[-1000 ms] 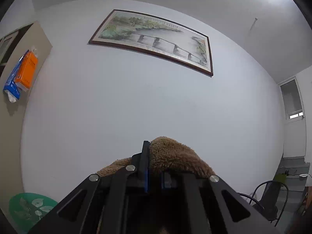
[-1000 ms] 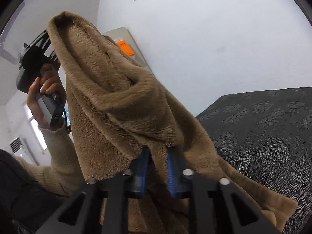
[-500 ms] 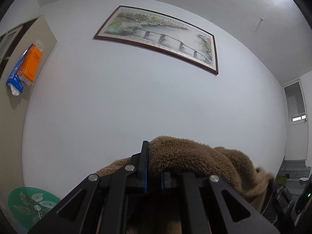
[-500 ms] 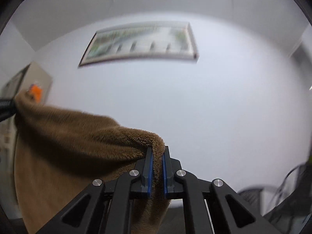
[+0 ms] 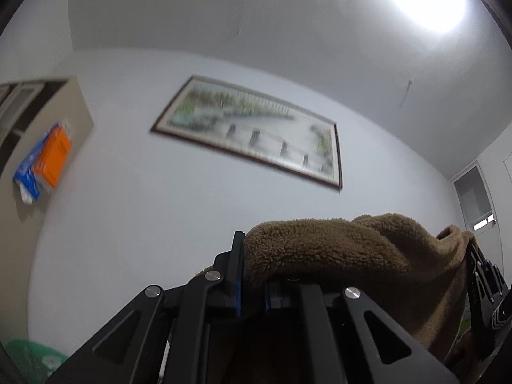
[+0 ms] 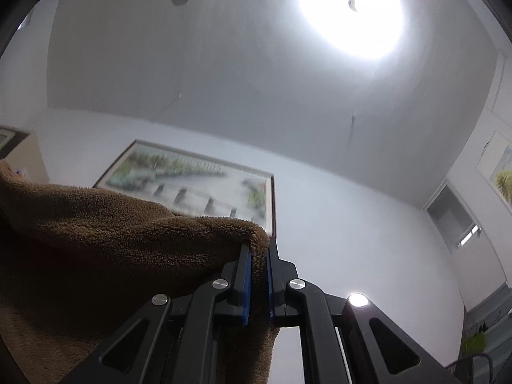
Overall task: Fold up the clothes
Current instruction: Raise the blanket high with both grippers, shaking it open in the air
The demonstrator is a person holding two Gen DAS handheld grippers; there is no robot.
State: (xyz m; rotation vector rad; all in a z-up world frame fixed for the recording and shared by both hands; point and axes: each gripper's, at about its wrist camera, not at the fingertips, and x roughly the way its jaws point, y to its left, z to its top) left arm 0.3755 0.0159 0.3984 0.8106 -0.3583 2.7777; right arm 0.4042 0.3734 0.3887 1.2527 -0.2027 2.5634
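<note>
A brown fleece garment (image 5: 345, 249) hangs in the air between my two grippers. In the left wrist view my left gripper (image 5: 252, 256) is shut on one edge of it, and the fabric drapes over its right finger and runs to the right. The right gripper (image 5: 480, 288) shows there at the far right edge, under the fabric's other end. In the right wrist view my right gripper (image 6: 258, 256) is shut on a fold of the brown fleece garment (image 6: 112, 243), which stretches away to the left and hangs down. Both grippers point steeply upward at the wall and ceiling.
A framed landscape painting (image 5: 252, 131) hangs on the white wall ahead. A bright ceiling lamp (image 6: 352, 16) glares above. An orange and blue packet (image 5: 44, 163) hangs on a beige cabinet at left. A green patterned basket (image 5: 28, 358) shows at lower left.
Both grippers have tilted up toward the ceiling. The right gripper swung up from the dark bed and now holds the fleece level with the left one, the fabric spread between them.
</note>
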